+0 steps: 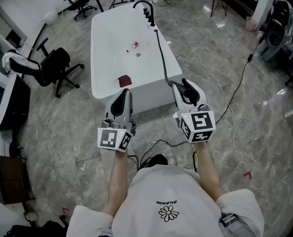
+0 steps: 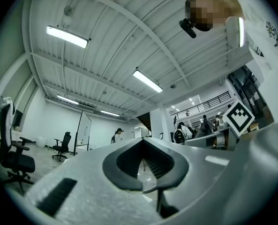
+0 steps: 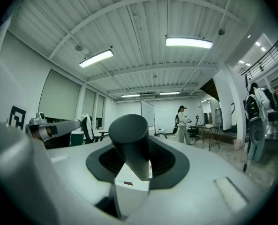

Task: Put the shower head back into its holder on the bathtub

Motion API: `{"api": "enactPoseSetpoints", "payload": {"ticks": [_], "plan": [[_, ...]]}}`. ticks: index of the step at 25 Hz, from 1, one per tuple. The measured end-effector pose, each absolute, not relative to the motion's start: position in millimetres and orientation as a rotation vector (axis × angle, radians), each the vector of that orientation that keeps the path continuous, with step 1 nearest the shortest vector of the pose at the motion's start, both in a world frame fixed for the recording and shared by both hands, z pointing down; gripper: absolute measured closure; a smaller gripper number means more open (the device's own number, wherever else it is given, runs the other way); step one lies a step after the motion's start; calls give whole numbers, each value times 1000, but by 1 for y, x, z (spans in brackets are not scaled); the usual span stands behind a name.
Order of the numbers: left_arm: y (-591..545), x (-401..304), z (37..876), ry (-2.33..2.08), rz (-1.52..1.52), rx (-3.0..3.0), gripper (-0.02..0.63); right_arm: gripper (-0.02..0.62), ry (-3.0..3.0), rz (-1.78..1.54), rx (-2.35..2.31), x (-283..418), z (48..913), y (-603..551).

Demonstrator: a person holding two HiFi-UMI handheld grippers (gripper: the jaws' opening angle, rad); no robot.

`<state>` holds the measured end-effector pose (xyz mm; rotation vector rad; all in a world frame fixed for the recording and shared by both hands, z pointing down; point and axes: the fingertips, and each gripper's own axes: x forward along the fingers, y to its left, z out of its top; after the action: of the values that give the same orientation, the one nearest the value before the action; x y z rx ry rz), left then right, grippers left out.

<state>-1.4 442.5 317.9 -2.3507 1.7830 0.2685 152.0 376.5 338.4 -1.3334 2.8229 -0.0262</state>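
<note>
Both jaws of the right gripper (image 1: 186,87) pinch the black shower head (image 3: 129,137), its handle lying along them. The left gripper (image 1: 121,97) is pressed together, empty. The holder, likely among the black fittings (image 1: 148,13), lies well ahead at the bathtub (image 1: 111,43) far end.

The shower head (image 3: 129,137), a dark, round-ended cylinder, lies roughly level, clamped between the jaws of the right hand-held gripper (image 1: 185,85) at centre frame. Its dark hose (image 1: 161,53) runs up the right rim of the white bathtub (image 1: 106,43) to black fittings (image 1: 147,11) at the far end (holder too small to pick out).
</note>
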Motion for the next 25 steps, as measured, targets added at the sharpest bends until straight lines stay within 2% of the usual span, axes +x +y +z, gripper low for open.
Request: {"api": "enactPoseSetpoints", "payload": {"ticks": [6, 8, 14, 25], "plan": [[421, -3, 348, 1774, 234, -2468, 605, 465, 2804, -50, -1326, 140, 332, 363], [405, 1, 363, 1737, 243, -2553, 575, 465, 2792, -44, -1331, 134, 328, 353], [319, -1, 408, 1652, 246, -2694, 563, 468, 2768, 30, -1319, 108, 315, 288], [123, -85, 410, 1553, 300, -2857, 548, 469, 2779, -40, -1435, 20, 310, 104]]}}
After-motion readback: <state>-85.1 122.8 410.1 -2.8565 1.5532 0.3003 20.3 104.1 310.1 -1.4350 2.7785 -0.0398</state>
